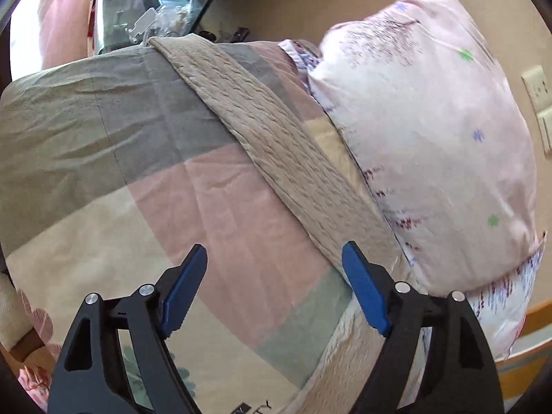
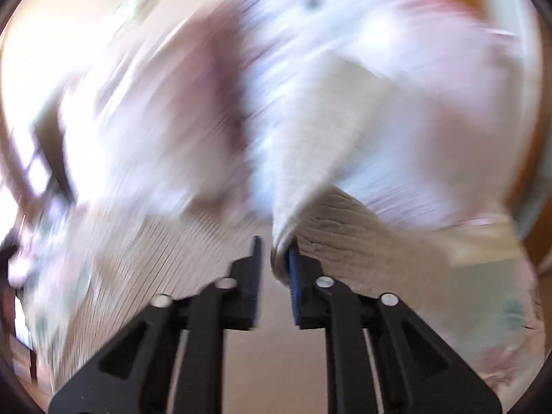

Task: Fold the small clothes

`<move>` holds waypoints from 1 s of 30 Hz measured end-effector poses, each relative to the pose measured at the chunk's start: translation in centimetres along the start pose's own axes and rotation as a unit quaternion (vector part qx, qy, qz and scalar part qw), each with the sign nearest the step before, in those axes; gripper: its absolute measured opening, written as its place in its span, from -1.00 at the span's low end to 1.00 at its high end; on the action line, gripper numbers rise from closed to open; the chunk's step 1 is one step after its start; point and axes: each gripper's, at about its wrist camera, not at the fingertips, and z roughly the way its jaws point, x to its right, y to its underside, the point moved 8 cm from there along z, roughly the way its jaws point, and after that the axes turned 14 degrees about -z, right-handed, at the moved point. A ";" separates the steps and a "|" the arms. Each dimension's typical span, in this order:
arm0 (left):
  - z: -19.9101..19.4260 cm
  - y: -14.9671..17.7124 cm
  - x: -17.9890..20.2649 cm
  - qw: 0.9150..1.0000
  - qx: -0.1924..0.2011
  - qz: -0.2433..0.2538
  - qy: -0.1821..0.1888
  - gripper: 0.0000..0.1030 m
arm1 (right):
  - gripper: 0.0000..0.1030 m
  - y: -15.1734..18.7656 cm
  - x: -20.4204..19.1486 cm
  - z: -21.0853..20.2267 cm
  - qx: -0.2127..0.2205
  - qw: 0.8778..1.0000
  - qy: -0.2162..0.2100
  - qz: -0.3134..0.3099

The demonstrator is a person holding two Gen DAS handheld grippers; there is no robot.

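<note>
A beige ribbed garment (image 1: 262, 138) lies as a long diagonal band across the checked bedspread (image 1: 103, 158) in the left wrist view. My left gripper (image 1: 276, 276) is open and empty above the bedspread, its right finger (image 1: 365, 293) close to the garment's lower edge. In the blurred right wrist view, my right gripper (image 2: 274, 258) is nearly closed, and a fold of the beige garment (image 2: 331, 227) drapes over its right finger (image 2: 295, 276). Whether the cloth is pinched between the jaws is unclear.
A pink floral pillow (image 1: 431, 131) leans against the wall at the right of the bed. A cluttered glass-topped stand (image 1: 145, 10) is beyond the bed's far edge. A wall switch plate (image 1: 538, 86) is at the far right.
</note>
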 end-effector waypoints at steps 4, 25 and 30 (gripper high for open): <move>1.5 -4.4 -1.3 1.000 0.007 -0.021 -0.008 0.47 | -0.01 2.7 -6.0 2.3 -0.039 0.998 -0.057 0.001; 3.4 -9.9 6.4 0.995 0.011 0.048 0.085 -0.88 | 0.46 9.3 0.8 -2.9 -0.092 0.988 0.045 0.118; -1.0 6.1 20.4 0.936 -0.036 0.286 0.201 -0.88 | 0.48 11.5 4.3 -4.2 -0.087 0.983 0.064 0.150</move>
